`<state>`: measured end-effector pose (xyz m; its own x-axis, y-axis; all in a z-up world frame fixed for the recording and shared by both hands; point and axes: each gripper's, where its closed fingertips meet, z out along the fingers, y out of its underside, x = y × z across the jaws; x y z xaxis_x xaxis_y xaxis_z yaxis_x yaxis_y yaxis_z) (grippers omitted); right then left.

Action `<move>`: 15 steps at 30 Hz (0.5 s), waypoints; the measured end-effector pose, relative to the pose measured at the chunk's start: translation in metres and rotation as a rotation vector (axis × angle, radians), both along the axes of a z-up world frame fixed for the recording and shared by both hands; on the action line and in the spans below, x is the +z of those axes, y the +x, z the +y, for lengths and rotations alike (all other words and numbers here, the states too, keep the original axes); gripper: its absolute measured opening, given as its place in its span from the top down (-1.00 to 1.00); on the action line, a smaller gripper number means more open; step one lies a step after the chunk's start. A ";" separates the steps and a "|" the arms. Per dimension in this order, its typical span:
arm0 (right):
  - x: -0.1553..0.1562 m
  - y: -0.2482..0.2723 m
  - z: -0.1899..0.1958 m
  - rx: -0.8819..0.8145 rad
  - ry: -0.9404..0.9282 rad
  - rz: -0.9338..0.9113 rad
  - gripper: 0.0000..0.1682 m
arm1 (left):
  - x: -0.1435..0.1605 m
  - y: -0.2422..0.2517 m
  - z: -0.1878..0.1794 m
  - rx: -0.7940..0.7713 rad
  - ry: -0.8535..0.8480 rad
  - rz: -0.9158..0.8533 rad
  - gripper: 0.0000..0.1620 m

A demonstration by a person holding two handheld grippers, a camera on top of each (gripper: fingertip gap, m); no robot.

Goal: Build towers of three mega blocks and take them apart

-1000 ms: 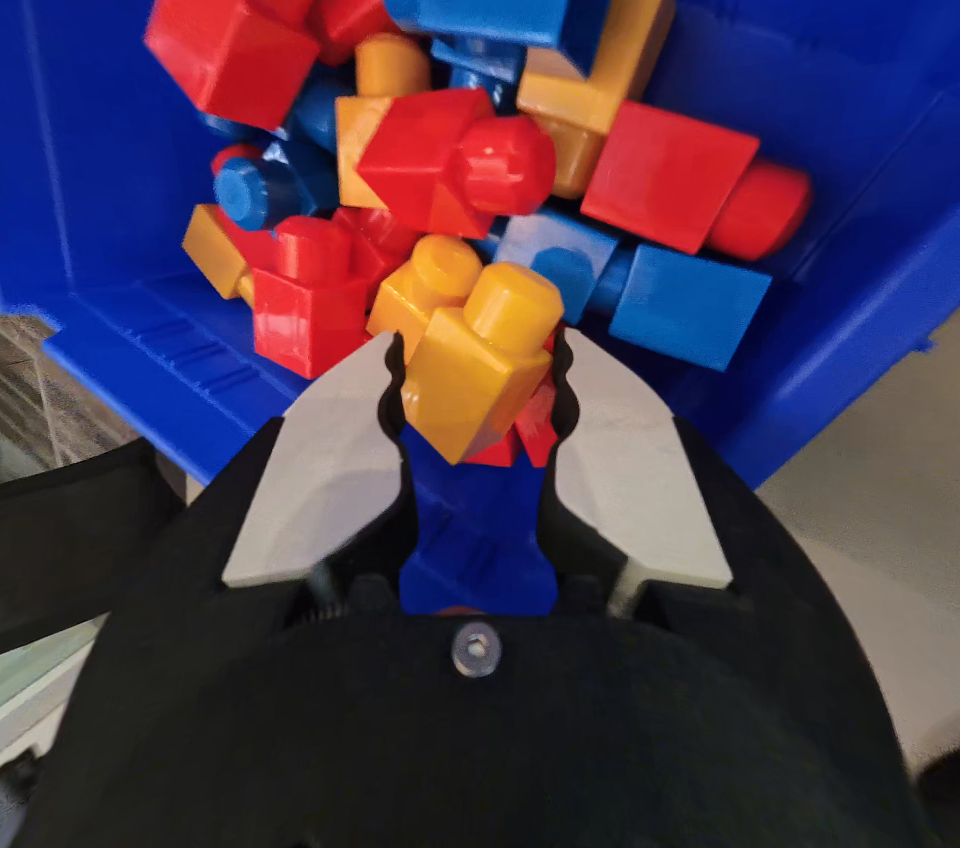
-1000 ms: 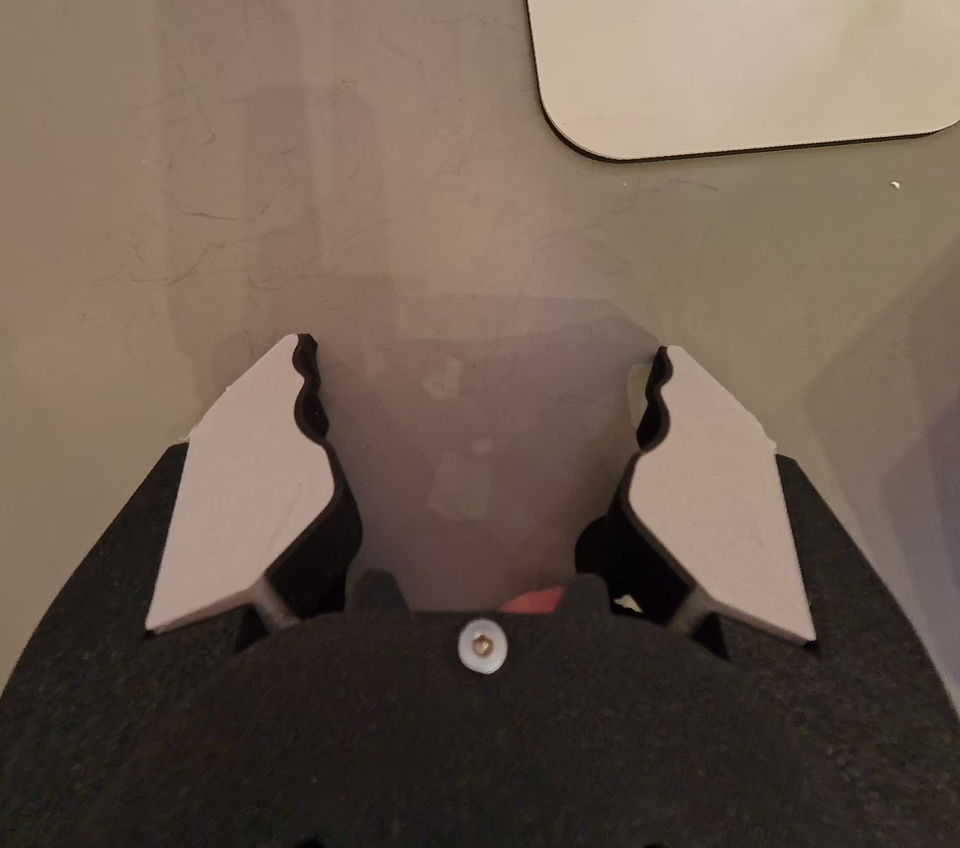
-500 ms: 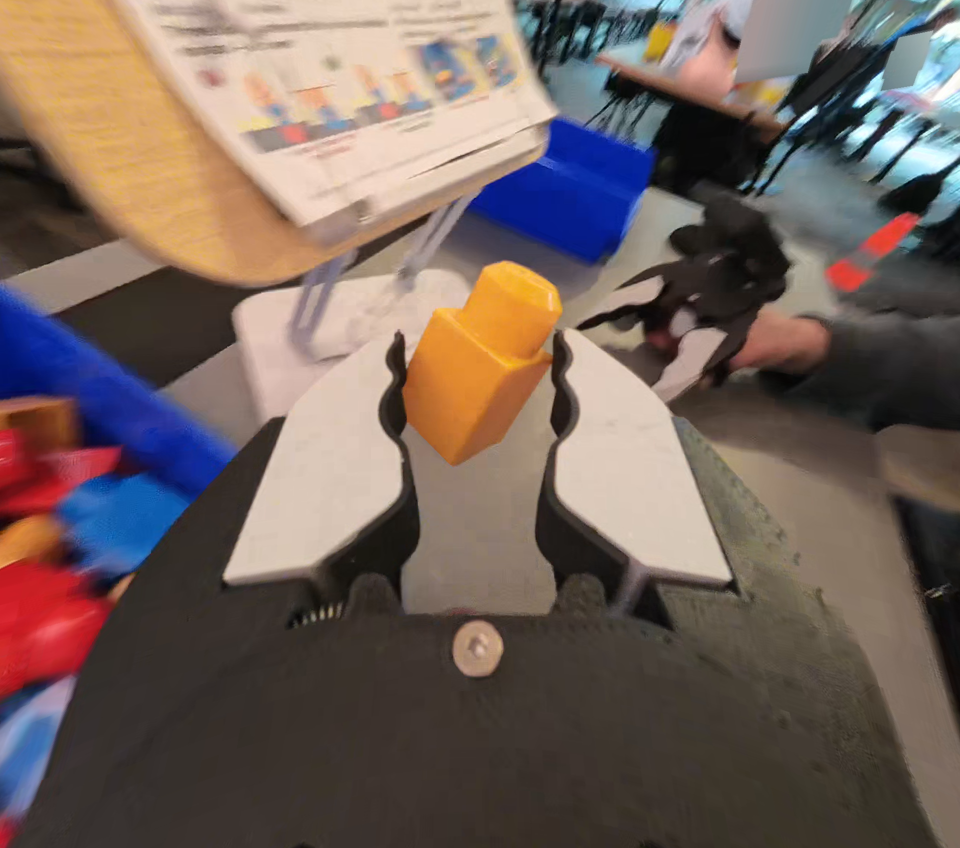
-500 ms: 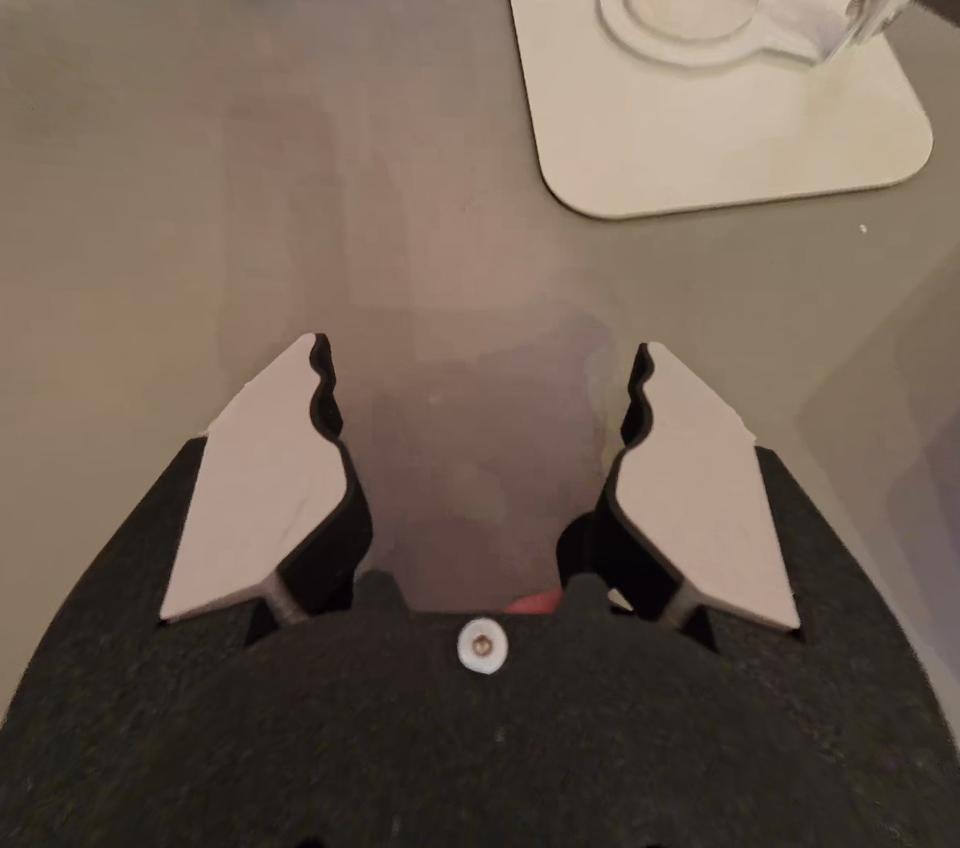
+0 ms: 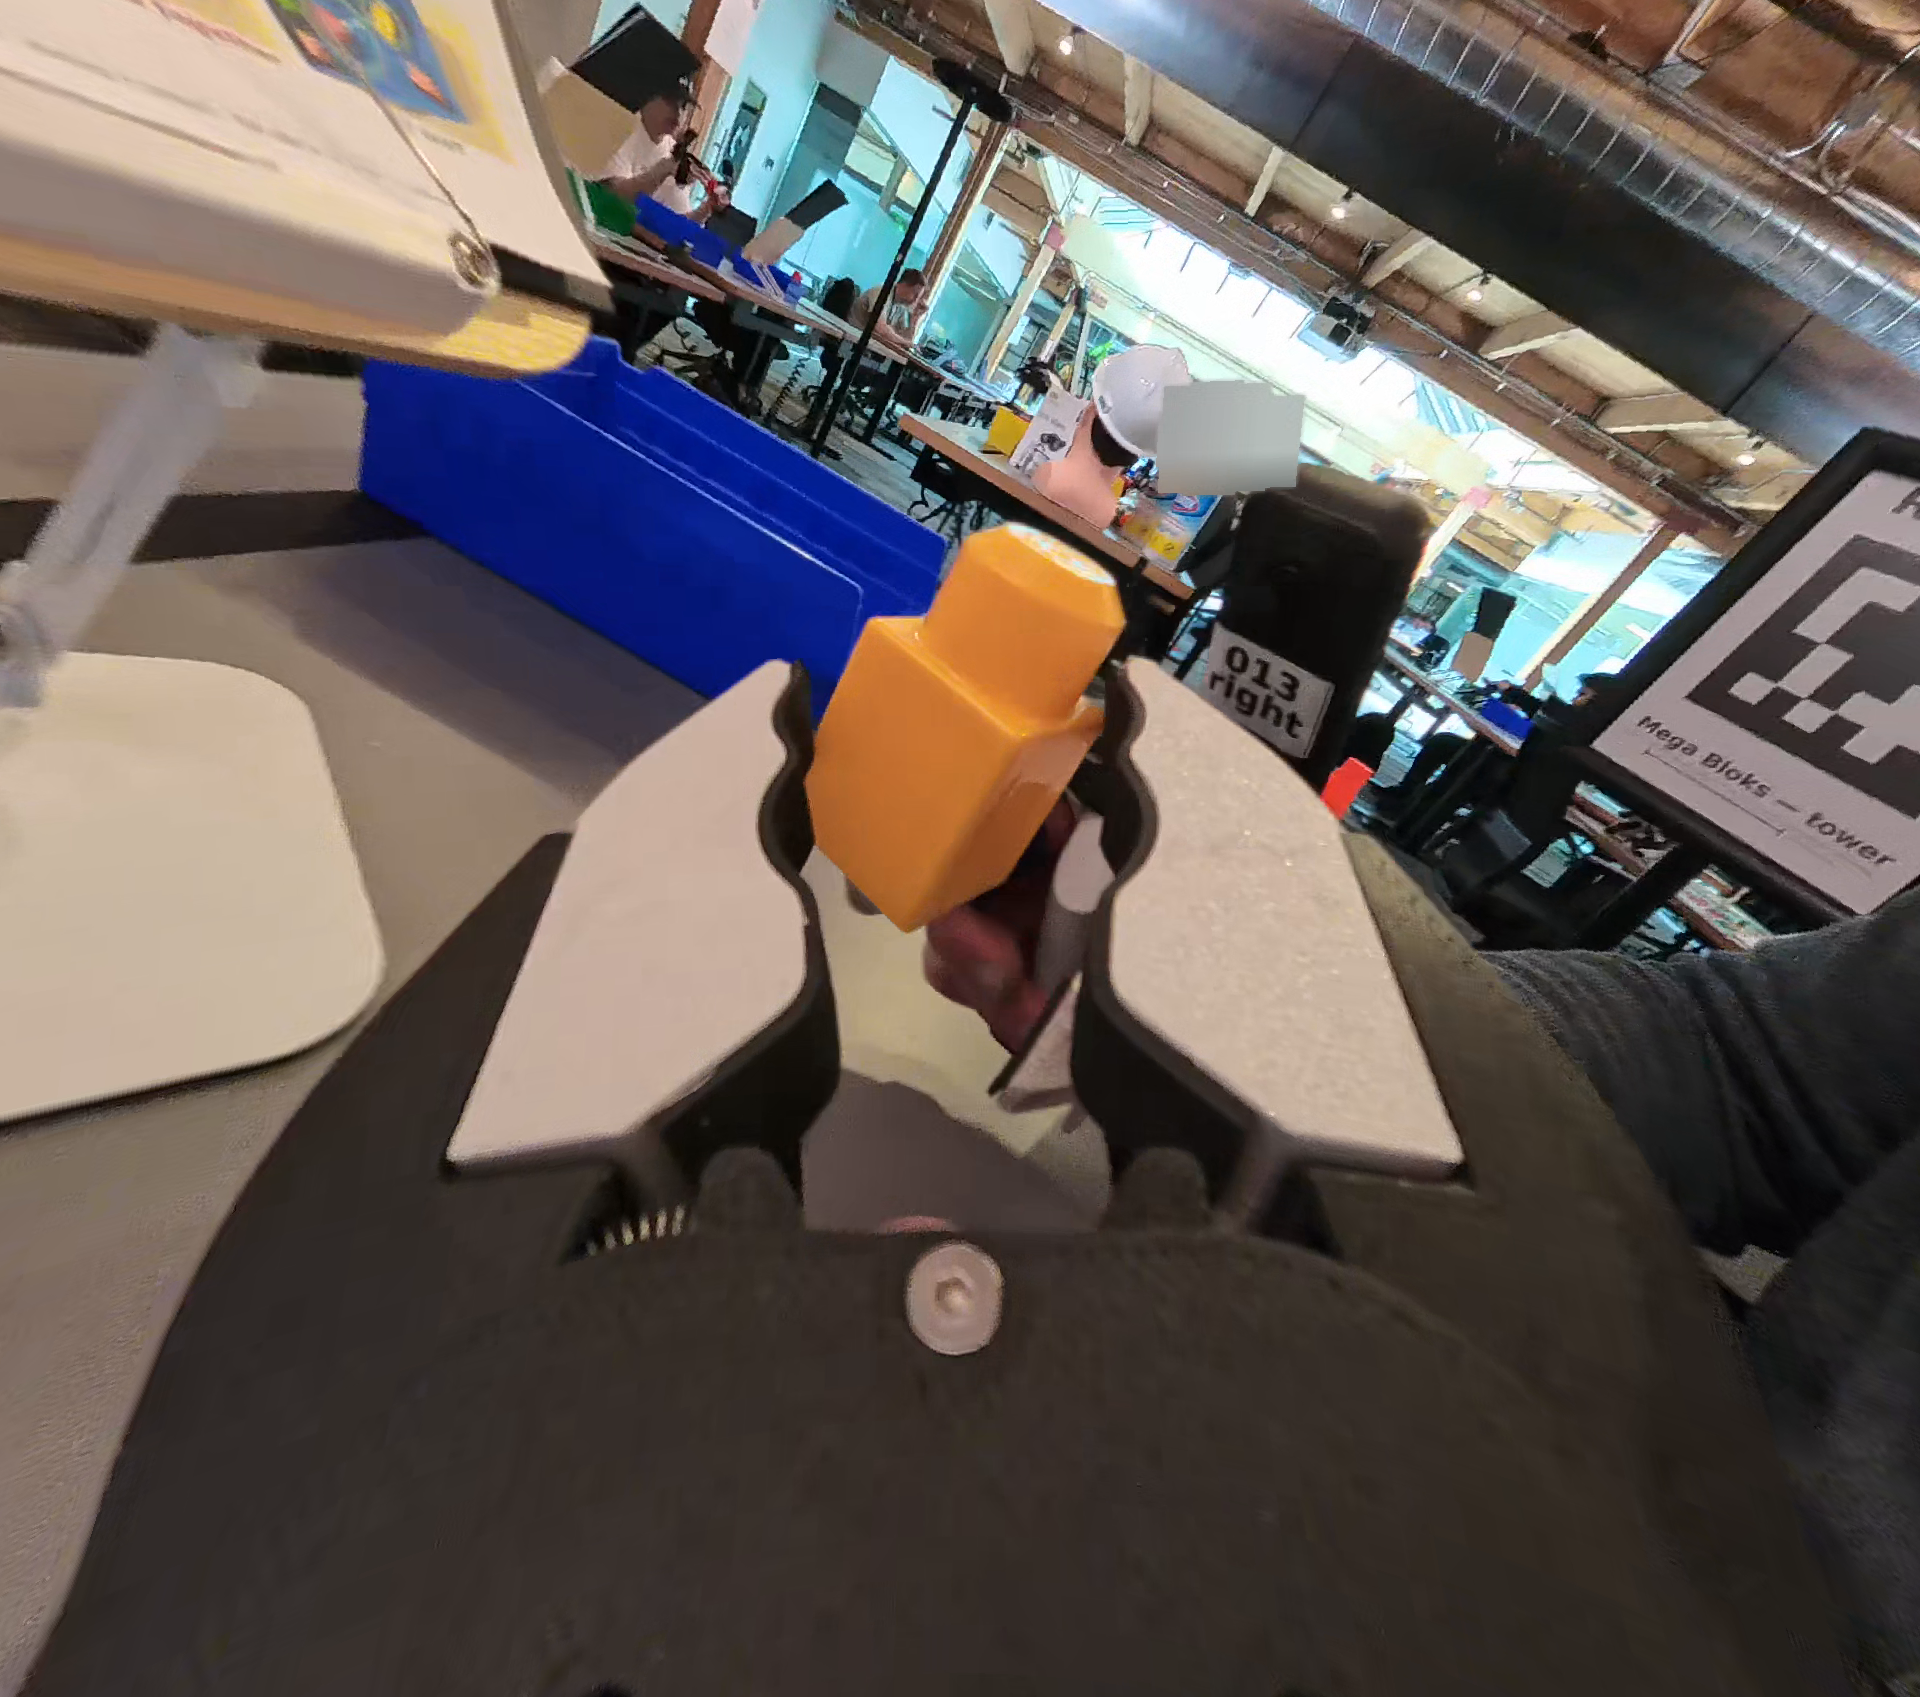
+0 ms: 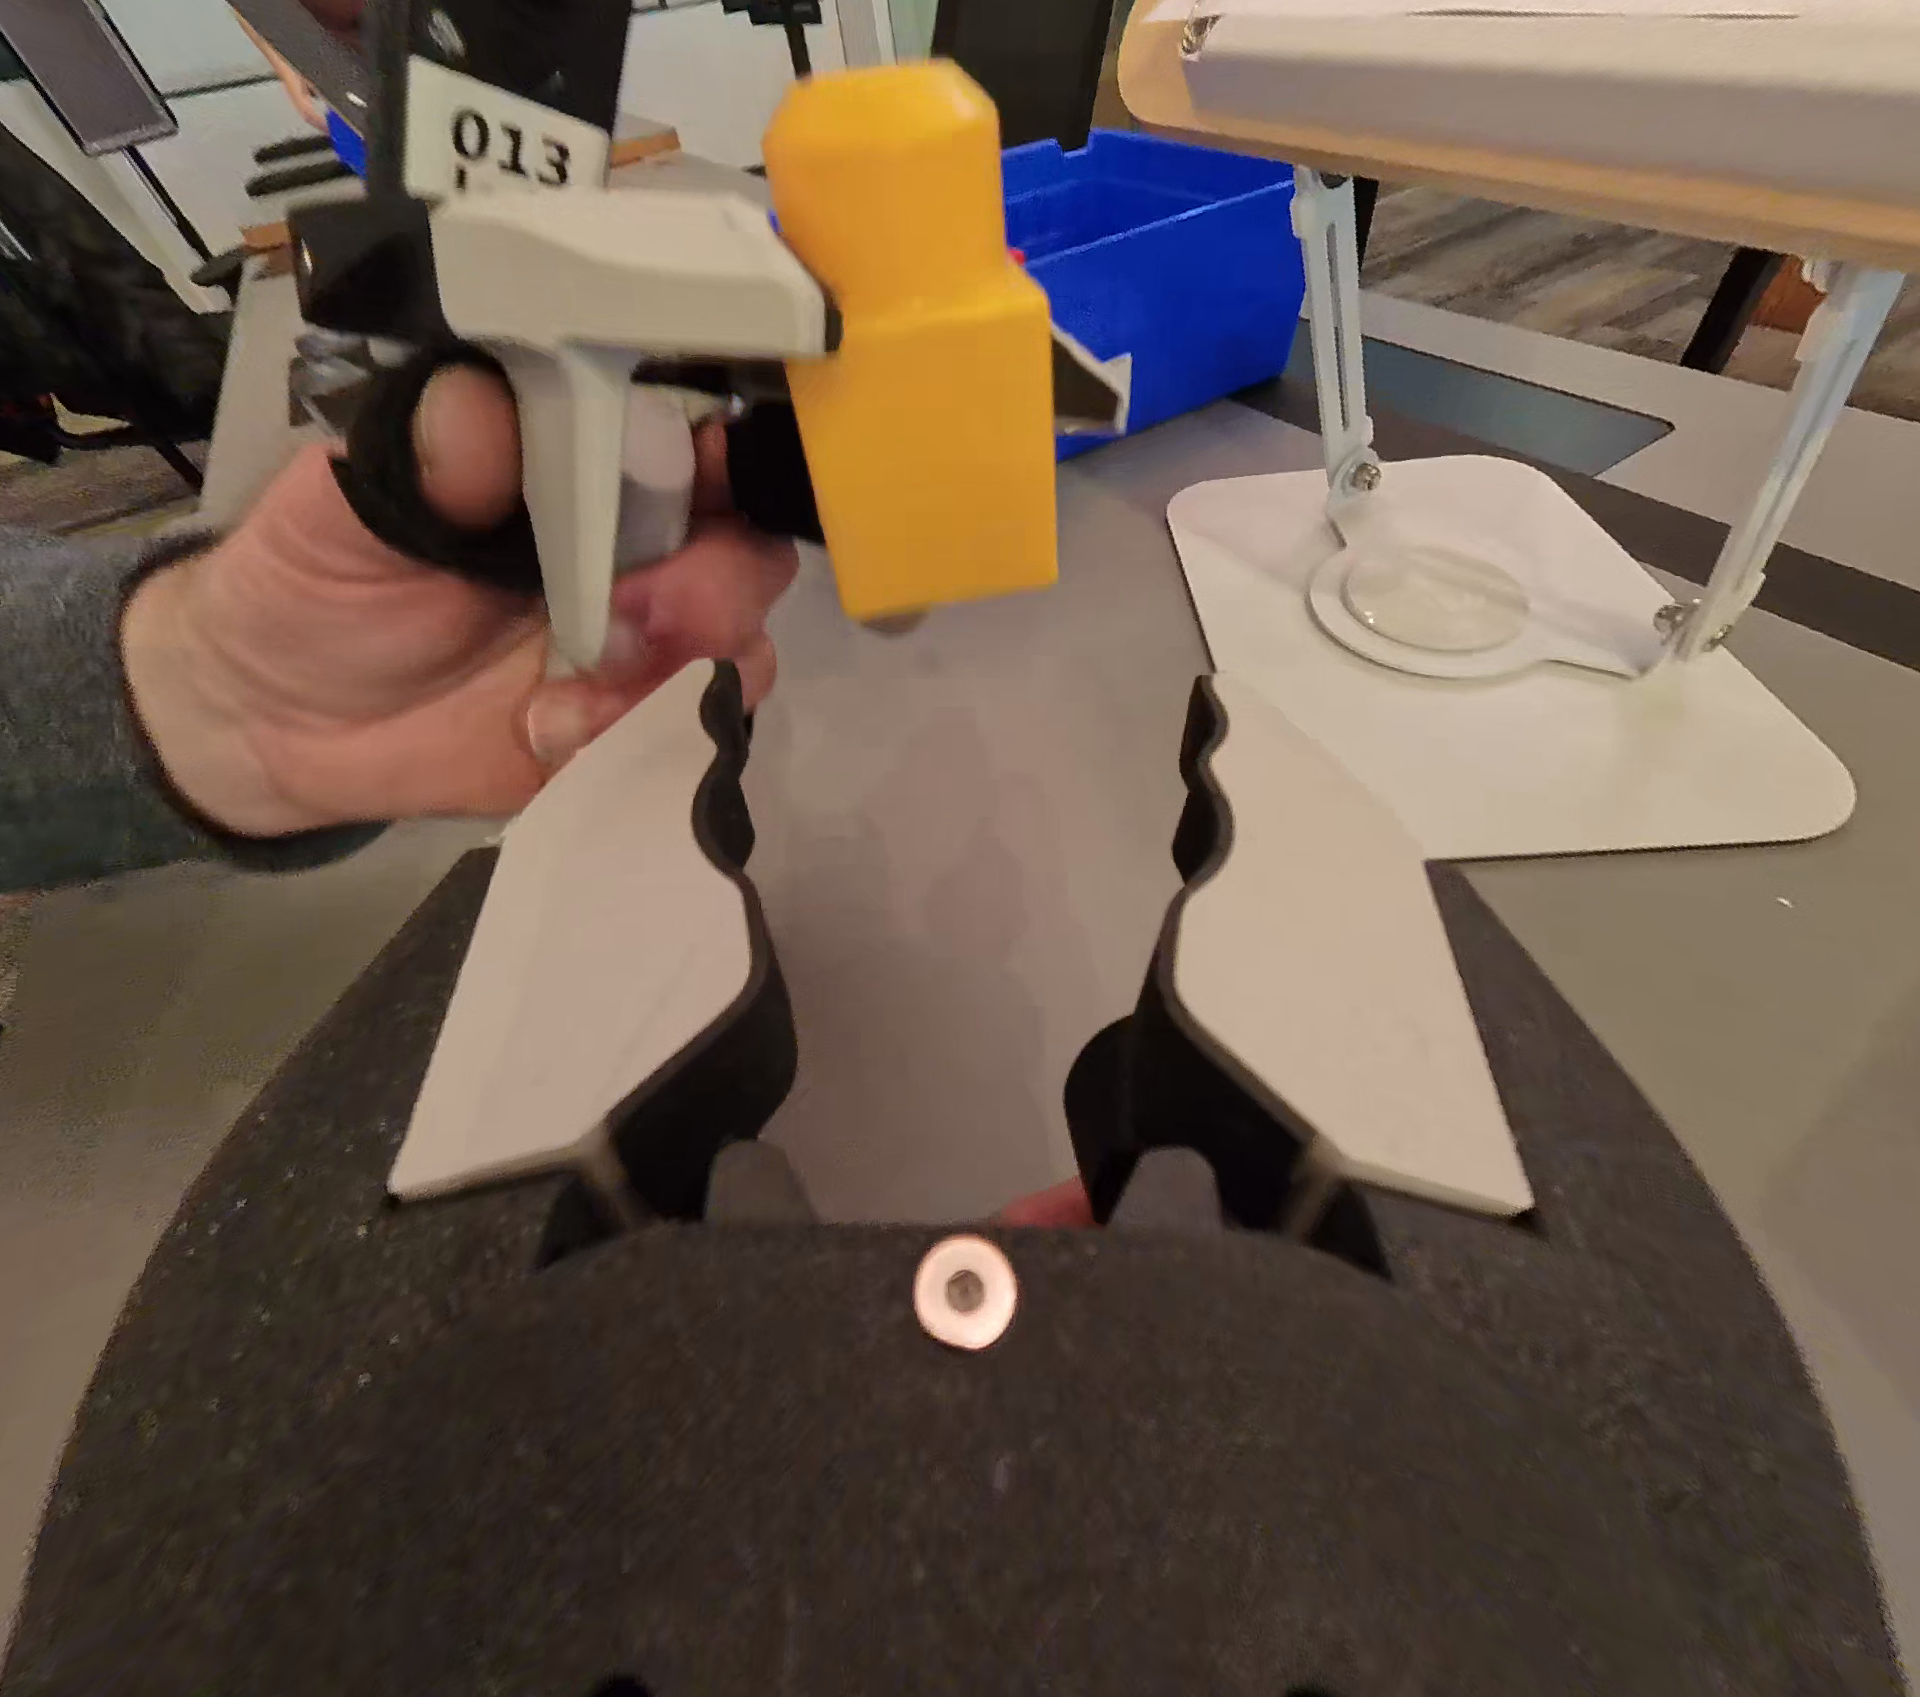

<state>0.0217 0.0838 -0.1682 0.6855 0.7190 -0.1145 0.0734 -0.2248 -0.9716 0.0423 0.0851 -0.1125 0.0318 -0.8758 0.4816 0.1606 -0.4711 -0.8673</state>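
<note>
Now grey table (image 6: pixel 966 816) and document stand (image 6: pixel 1507 712) fill right wrist view, where a second ago only tabletop showed. One blue bin (image 5: pixel 644 504), contents hidden. Right gripper (image 6: pixel 966 774) spread, empty. Left gripper (image 5: pixel 951 774) pinching one orange block (image 5: pixel 956 754), lifted from bin to frame centre.
</note>
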 end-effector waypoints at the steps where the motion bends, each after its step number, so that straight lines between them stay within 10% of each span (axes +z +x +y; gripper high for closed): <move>1: 0.004 -0.001 -0.001 0.007 0.012 0.018 0.08 | -0.002 0.004 -0.004 -0.004 -0.005 0.004 0.35; 15: 0.018 0.004 -0.007 0.017 0.098 0.016 0.56 | -0.012 0.017 -0.017 -0.047 -0.046 -0.024 0.35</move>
<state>0.0261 0.0771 -0.1501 0.6717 0.7389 -0.0536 0.0612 -0.1275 -0.9900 0.0588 0.0679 -0.1245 -0.0215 -0.8532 0.5212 0.1581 -0.5176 -0.8409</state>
